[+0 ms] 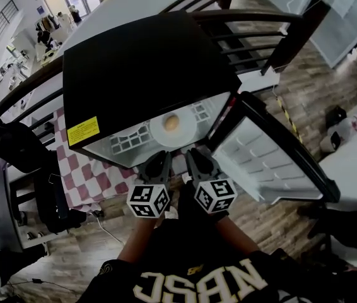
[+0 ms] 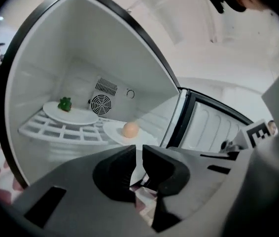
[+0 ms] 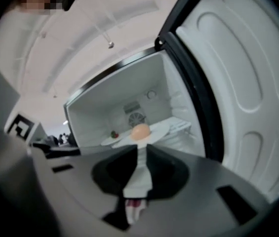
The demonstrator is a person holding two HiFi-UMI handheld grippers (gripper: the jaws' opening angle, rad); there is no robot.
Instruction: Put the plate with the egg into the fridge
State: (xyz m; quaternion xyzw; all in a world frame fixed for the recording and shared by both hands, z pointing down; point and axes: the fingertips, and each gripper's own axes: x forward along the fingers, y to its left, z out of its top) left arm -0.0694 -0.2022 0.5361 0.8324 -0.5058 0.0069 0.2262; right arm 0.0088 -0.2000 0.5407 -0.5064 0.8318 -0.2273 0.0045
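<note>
Since both grippers pinch its near rim, the plate (image 1: 156,133) is held from 2 sides: left gripper (image 1: 159,161) on the left bit, right gripper (image 1: 197,160) on the right bit. Each has its jaws nearly together w/ the thin white edge squeezed between. Plate lies flat at the front of the fridge (image 1: 134,62) shelf (image 1: 125,145), egg (image 1: 171,122) in the middle. It's straight ahead of both grippers, same reach for each, so I think the push goes straight in, toward the fan (image 2: 100,103) at the back. Plate is round, no long side; egg looks round from here, can't tell which way it points. Another plate (image 2: 75,115) w/ a green thing (image 2: 64,103) sits back-left, so keep right of it.
</note>
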